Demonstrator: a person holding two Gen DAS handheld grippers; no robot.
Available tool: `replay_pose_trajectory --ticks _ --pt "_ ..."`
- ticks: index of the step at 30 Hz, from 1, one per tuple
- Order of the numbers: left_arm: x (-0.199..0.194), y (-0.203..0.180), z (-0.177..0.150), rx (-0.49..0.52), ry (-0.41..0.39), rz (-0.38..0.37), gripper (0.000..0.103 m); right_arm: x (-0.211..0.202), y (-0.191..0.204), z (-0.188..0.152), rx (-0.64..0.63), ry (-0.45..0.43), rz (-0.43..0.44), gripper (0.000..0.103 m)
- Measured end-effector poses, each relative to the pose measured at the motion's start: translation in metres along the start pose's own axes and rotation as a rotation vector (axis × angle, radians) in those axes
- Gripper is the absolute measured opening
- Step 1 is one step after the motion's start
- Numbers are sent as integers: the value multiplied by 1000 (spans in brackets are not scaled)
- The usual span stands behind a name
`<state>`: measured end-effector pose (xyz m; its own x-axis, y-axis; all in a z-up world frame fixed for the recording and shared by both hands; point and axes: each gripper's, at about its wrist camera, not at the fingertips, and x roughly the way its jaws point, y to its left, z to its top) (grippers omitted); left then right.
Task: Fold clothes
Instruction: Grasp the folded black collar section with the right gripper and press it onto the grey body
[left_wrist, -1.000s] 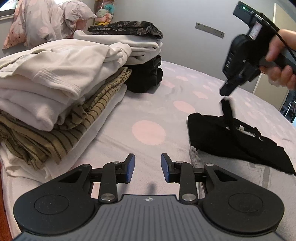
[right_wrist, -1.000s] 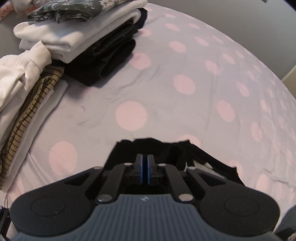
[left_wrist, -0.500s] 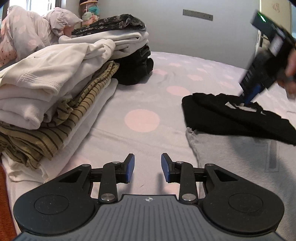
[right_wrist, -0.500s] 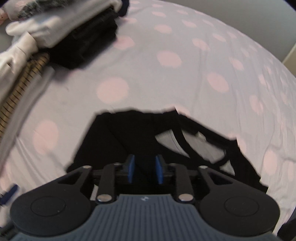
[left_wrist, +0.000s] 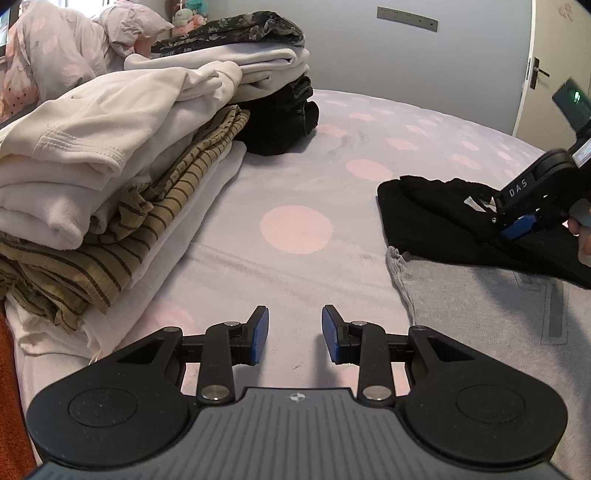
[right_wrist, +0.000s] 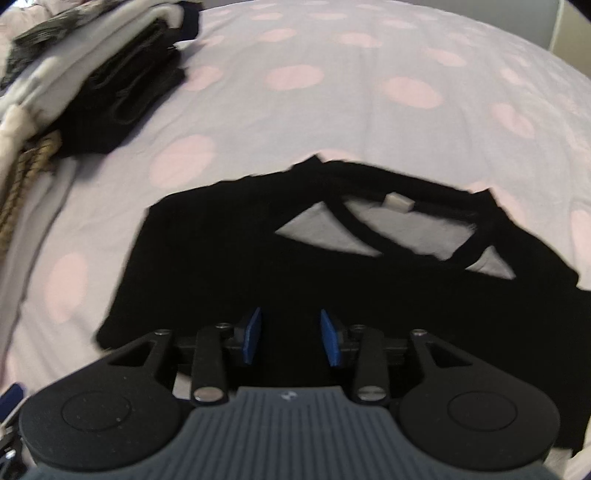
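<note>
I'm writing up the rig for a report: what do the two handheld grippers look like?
Both match: the left gripper and right gripper have black linkage arms, silver pivot screws, blue pads, and a ribbed grey body. From the left camera, white "DAS" lettering and a green light show on the right one.

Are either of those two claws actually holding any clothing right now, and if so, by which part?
Nothing is held. The left claw is open over the bedsheet. The right claw is opening above the black top, with no fabric pinched between its pads.
</note>
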<state>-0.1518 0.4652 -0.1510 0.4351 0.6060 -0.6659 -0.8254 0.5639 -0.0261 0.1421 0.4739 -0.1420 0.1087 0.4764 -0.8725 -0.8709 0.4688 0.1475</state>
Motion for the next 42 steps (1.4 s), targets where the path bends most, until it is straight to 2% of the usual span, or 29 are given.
replay_pose_trajectory --ticks 4,8,12,15,19,21,23,29,35,42 --pt "-1 -2 -1 15 -2 8 37 -10 24 -14 -58 17 68 45" --pt "-1 -2 -2 10 1 10 37 -23 47 -27 -105 28 159 43" --pt "-2 0 -2 2 -2 8 37 -35 72 -34 -213 19 181 43" --pt "-3 2 -1 -8 -3 9 37 -40 73 -29 -253 -17 131 43" --pt "-4 7 2 -31 -7 6 37 -40 50 -14 -193 -72 16 42" --pt "-5 9 3 -42 -9 4 37 -38 37 -7 -160 -102 -45 39" --pt "-6 10 4 -53 -9 2 37 -37 24 -1 -135 -127 -92 31" --pt "-2 10 2 -55 12 10 37 -25 -3 10 -72 -147 -144 30" --pt "2 7 0 -35 22 22 37 1 5 12 -43 -121 -90 30" --pt "3 6 0 -37 13 19 37 14 48 1 -107 -113 83 30"
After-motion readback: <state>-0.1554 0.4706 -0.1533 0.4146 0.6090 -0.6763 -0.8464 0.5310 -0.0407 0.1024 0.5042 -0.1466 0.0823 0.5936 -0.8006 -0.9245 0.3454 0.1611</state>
